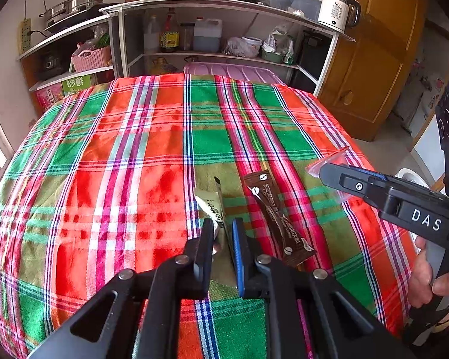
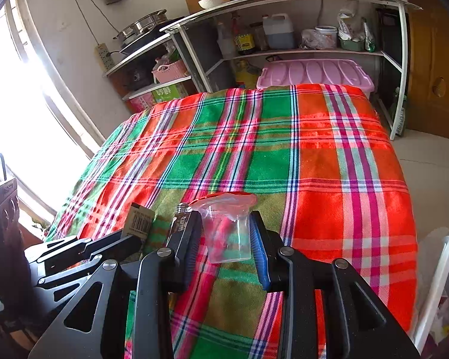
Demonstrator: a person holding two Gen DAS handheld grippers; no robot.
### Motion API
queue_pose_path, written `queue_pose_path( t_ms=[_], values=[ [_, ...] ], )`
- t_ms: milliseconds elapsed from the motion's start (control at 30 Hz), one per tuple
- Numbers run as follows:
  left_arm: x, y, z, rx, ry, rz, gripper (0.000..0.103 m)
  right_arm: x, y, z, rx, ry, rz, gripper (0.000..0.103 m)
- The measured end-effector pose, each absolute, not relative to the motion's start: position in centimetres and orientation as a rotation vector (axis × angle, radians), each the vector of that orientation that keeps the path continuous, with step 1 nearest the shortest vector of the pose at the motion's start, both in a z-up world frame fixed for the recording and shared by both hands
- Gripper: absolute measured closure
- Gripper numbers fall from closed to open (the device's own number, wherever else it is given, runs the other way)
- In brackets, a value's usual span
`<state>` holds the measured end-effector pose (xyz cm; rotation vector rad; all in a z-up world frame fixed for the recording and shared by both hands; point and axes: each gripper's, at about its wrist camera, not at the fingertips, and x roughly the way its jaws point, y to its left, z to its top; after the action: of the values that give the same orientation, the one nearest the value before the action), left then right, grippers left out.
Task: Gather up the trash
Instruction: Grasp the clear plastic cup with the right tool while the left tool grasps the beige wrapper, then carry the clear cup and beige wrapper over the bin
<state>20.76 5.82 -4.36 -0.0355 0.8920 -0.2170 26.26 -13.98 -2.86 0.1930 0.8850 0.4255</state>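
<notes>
A plaid-covered table holds trash. In the left wrist view my left gripper is nearly closed around a pale green sachet lying on the cloth. A brown coffee stick packet lies just right of it. My right gripper is open, its fingers on either side of a clear zip bag with a red seal that lies on the cloth. The right gripper also shows in the left wrist view, over the bag. The sachet's barcode end shows in the right wrist view.
A kitchen shelf unit with bottles, pots and a kettle stands behind the table. A pink lidded bin sits at the far edge. A wooden cabinet is at the right. A white bin with a bag is beside the table.
</notes>
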Motion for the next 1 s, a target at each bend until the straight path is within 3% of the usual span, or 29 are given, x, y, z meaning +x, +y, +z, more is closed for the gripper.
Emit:
queue_pose_path(
  t_ms=[633,700,733,800,867,1000],
  values=[
    [18.6,5.0,-2.2,-0.044,0.858,-0.185,0.091,21.7,-17.8,-0.7,0.258,0.829,0.402,0.069],
    [19.0,5.1,-2.6,-0.045,0.869,-0.163,0.076,21.4,-18.1,-0.6,0.261,0.826,0.403,0.069],
    [19.3,5.1,-2.8,-0.040,0.879,-0.152,0.063,21.3,-18.2,-0.5,0.259,0.824,0.403,0.069],
    [20.0,5.1,-3.4,-0.051,0.902,-0.166,0.061,21.1,-18.3,-0.3,0.261,0.818,0.405,0.069],
    [20.7,5.0,-4.1,-0.055,0.918,-0.162,0.051,21.1,-18.3,-0.2,0.265,0.814,0.409,0.069],
    [21.5,4.3,-5.2,-0.016,0.933,-0.129,0.051,21.1,-18.4,-0.3,0.270,0.812,0.411,0.069]
  ],
)
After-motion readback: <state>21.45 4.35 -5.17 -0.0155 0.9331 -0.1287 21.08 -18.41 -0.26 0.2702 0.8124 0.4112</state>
